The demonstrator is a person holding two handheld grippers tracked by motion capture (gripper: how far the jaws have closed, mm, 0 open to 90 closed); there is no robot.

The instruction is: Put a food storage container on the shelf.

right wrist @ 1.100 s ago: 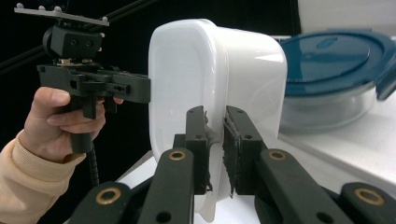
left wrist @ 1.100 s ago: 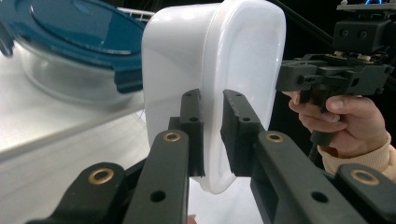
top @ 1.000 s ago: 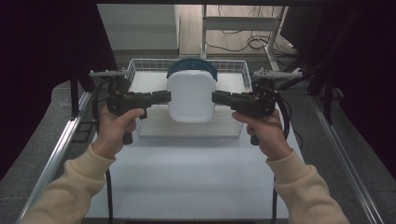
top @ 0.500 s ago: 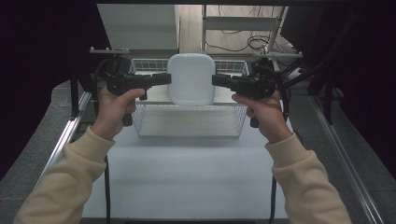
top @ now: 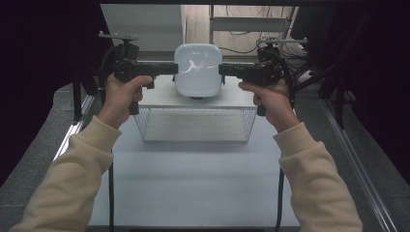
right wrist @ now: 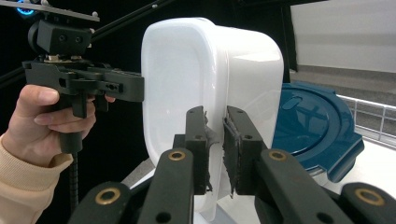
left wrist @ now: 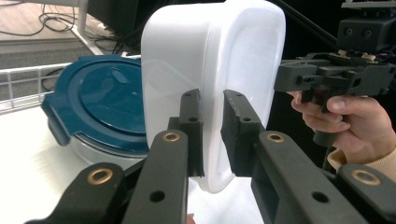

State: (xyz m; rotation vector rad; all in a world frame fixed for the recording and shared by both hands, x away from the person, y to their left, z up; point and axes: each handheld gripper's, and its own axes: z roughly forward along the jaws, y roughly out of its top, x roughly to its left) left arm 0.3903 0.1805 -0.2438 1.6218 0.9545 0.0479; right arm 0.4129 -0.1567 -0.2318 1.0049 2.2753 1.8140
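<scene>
A white plastic container [top: 198, 69] hangs in the air on its side, its open face turned toward the far end, above a wire basket [top: 193, 126]. My left gripper [top: 172, 69] is shut on the container's left rim [left wrist: 212, 116], and my right gripper [top: 222, 70] is shut on the opposite rim [right wrist: 215, 126]. In the left gripper view its jaws [left wrist: 211, 100] pinch the thin wall; the right gripper's jaws [right wrist: 215, 116] do the same. Behind the container lies a round tub with a dark blue lid [left wrist: 100, 102], seen again in the right gripper view as a blue lid [right wrist: 310, 126].
The blue-lidded tub rests on a white surface [left wrist: 28, 154] inside the basket's wire rim [left wrist: 23, 71]. The basket stands on a pale table top [top: 193, 179] with metal rails [top: 72, 133] at its sides. Dark curtains flank both sides; cables [top: 241, 48] lie on the floor beyond.
Both grippers have carried the white container upward and away from the basket. The blue lid that showed above the container is now mostly hidden below it.
</scene>
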